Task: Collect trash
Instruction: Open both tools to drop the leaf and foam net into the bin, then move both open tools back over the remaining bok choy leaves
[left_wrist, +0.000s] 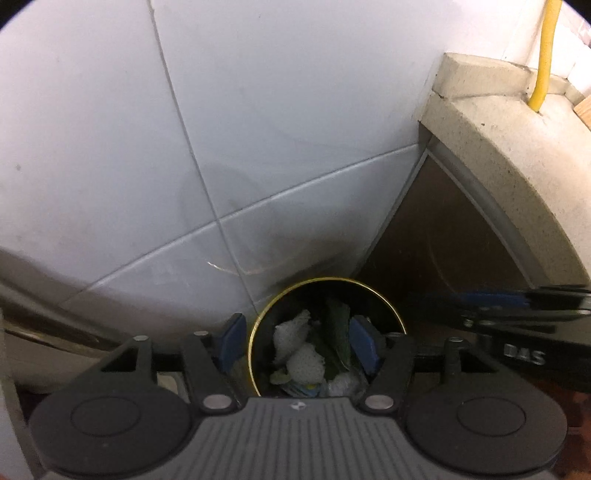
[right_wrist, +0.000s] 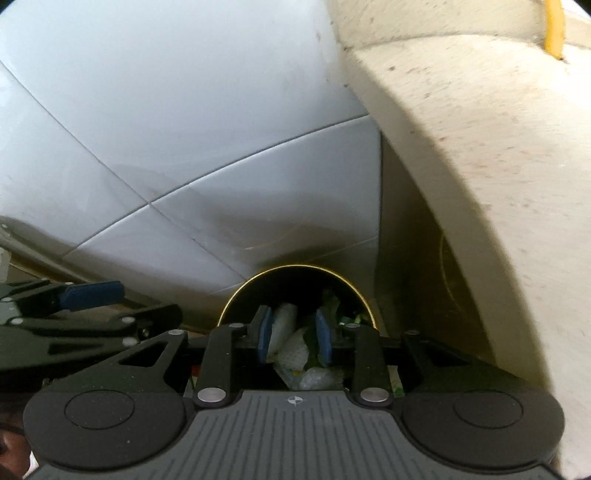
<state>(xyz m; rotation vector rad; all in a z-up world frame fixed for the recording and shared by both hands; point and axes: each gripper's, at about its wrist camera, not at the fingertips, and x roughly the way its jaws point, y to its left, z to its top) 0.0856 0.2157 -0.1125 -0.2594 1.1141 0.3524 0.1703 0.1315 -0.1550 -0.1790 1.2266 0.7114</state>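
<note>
Both the left gripper (left_wrist: 297, 341) and right gripper (right_wrist: 294, 334) parted and empty above the trash-filled bin (left_wrist: 384, 301).

Floor hidden — trash bin (left_wrist: 384, 295) stands there.

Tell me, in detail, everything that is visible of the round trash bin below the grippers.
The trash bin is round and dark, with a thin gold-coloured rim that looks metallic. It stands upright and open, with no lid visible, close by the pale tiled wall and beside a beige stone counter. Inside lie white netted wrappers, green scraps and crumpled clear plastic. Both grippers hang above its mouth; contact cannot be judged.
</note>
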